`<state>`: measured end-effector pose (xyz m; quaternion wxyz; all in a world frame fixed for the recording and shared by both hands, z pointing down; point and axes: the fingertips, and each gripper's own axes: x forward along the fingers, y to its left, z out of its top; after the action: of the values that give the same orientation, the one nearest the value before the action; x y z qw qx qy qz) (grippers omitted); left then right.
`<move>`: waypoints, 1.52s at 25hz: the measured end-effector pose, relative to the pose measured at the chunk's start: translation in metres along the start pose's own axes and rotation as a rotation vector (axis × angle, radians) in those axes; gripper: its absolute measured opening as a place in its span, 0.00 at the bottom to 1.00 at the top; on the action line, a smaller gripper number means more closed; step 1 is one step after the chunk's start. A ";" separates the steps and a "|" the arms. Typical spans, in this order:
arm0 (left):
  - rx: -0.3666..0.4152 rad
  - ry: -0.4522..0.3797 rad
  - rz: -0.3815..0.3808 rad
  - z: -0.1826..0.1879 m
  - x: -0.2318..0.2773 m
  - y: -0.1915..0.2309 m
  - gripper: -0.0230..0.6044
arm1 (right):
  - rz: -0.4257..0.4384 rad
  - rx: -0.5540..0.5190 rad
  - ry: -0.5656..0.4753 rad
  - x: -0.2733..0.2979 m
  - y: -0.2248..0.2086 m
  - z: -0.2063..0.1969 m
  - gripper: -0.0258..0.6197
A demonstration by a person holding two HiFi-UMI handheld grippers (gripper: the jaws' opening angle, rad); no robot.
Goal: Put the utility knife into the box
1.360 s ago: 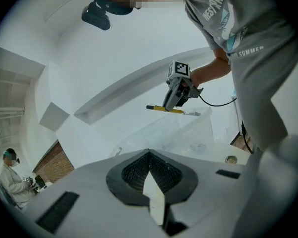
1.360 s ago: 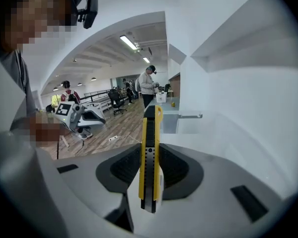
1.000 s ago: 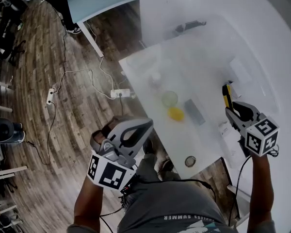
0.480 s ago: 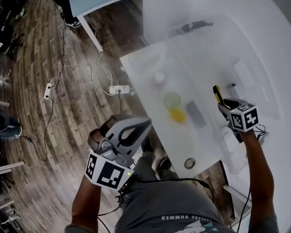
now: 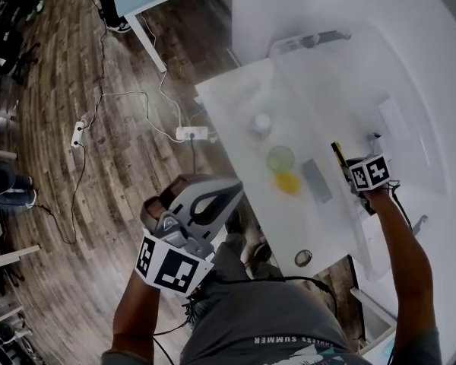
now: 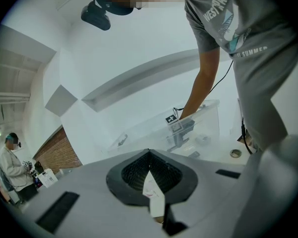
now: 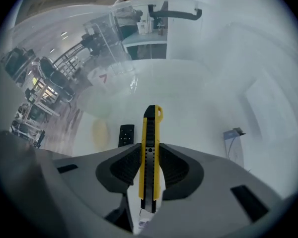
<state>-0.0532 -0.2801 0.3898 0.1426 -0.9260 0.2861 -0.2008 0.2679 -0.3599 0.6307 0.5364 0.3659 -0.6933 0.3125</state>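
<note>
The yellow and black utility knife (image 7: 150, 133) sticks out lengthwise from my right gripper (image 7: 150, 155), which is shut on its body. In the head view this right gripper (image 5: 348, 166) points steeply down inside the large clear box (image 5: 410, 74) on the white table (image 5: 228, 101), close to the box's left wall, and the utility knife (image 5: 337, 153) shows just left of the marker cube. The left gripper view shows that hand reaching into the clear box (image 6: 208, 115). My left gripper (image 5: 213, 201) hangs off the table's near-left edge above the wooden floor, its jaws together with nothing held.
On the table left of my right hand lie a dark remote (image 5: 316, 179), a yellow object (image 5: 288, 182), a green cup (image 5: 280, 158) and a small white item (image 5: 261, 122). A metal ring (image 5: 303, 258) sits near the front edge. A power strip (image 5: 191, 134) and cables lie on the floor.
My right gripper has dropped with the knife into the clear box and tipped from slanted to nearly straight down. The left gripper has shifted only slightly.
</note>
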 end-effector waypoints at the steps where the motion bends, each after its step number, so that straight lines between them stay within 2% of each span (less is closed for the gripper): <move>1: -0.002 0.001 -0.001 -0.002 0.001 0.001 0.05 | 0.007 0.012 0.009 0.006 -0.001 -0.002 0.23; 6: -0.007 0.004 -0.007 -0.006 0.003 0.005 0.05 | 0.033 0.087 0.059 0.030 -0.009 -0.016 0.23; 12: -0.011 0.006 -0.012 -0.010 0.007 0.005 0.05 | 0.027 0.113 0.091 0.046 -0.017 -0.029 0.23; 19: -0.011 0.006 -0.010 -0.009 0.002 0.006 0.05 | 0.033 0.095 0.139 0.053 -0.011 -0.038 0.23; 23: -0.010 0.006 -0.007 -0.008 0.001 0.003 0.05 | -0.016 0.042 0.157 0.055 -0.018 -0.044 0.23; 30: -0.002 0.003 0.002 -0.003 -0.006 0.001 0.05 | -0.007 0.028 0.108 0.042 -0.012 -0.030 0.23; 35: 0.012 -0.006 0.008 0.007 -0.010 -0.003 0.05 | -0.050 -0.027 0.013 0.014 -0.006 -0.005 0.22; 38: 0.021 -0.013 0.008 0.014 -0.012 -0.008 0.05 | -0.085 -0.076 -0.083 -0.013 0.002 0.017 0.08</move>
<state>-0.0522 -0.2644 0.3774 0.1549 -0.9246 0.2868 -0.1973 0.2598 -0.3704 0.6138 0.5333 0.3872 -0.7102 0.2475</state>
